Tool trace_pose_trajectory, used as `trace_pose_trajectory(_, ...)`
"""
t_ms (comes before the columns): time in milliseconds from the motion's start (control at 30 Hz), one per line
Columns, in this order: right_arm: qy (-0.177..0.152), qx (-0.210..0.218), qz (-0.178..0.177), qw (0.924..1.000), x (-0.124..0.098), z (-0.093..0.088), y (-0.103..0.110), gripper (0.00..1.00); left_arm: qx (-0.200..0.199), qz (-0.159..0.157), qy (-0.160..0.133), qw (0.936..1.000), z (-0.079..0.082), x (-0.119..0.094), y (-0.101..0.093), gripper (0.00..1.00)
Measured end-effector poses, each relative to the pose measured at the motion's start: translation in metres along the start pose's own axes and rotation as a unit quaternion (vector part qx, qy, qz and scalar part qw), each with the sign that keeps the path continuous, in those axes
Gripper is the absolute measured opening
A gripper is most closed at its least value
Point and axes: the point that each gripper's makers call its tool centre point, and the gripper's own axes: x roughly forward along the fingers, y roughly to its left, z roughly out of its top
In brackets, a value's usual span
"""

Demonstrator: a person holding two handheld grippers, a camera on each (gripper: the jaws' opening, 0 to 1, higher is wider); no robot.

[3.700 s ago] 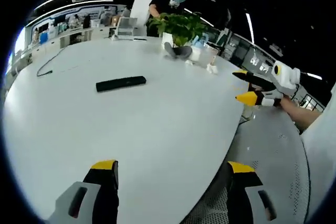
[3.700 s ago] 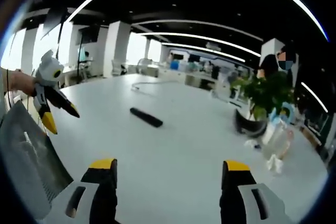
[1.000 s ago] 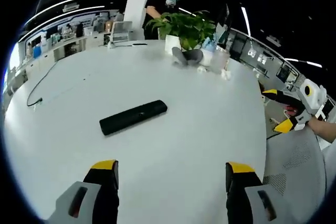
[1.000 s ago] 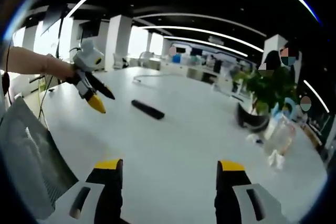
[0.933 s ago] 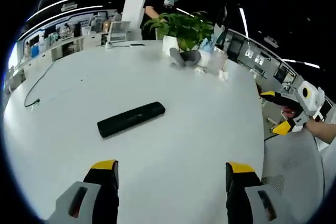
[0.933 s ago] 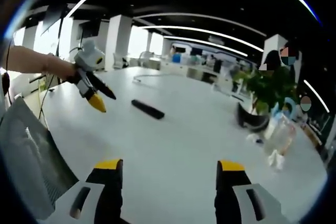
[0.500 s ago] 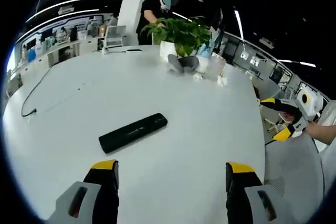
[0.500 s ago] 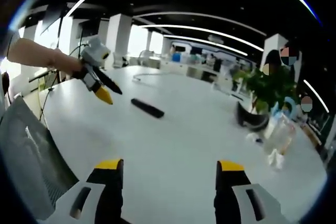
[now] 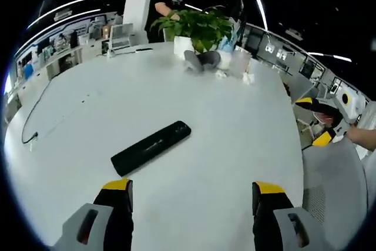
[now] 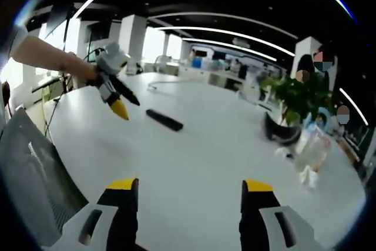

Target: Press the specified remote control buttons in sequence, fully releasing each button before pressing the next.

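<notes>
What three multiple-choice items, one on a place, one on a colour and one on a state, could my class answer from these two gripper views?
1. Where does the black remote control lie?
A. flat on the white table
B. on a mesh chair seat
C. inside the plant pot

2. What colour are the tips of the left gripper?
A. red
B. yellow
C. blue

3. How does the left gripper stand to the remote control?
A. shut on it
B. pressing a button
C. open and clear of it

Answers: 1 A, the left gripper view shows it lying on the bare tabletop. 2 B, both tips are yellow. 3 C, the jaws stand apart with bare table between them and the remote; the right gripper view shows the left gripper raised above the table.
</notes>
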Motion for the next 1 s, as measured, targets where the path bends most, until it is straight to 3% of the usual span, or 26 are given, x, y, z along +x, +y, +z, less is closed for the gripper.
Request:
trace_pose_trajectory(333, 0.001, 0.001, 0.000, 1.0000, 0.000, 0.000, -0.001, 0.68, -0.007, 0.001, 0.003, 1.0000, 0.006, 0.008, 0.008, 0.86)
trace_pose_trajectory(867, 0.005, 0.003, -0.001, 1.0000, 0.000, -0.002, -0.002, 0.66, 0.041, 0.008, 0.046, 0.9981, 0.005, 0.013, 0.021, 0.85)
trace_pose_trajectory(1000, 0.008, 0.001, -0.002, 1.0000, 0.000, -0.003, -0.003, 0.66, 0.074, 0.019, 0.055, 0.9955, 0.006, 0.014, 0.028, 0.85)
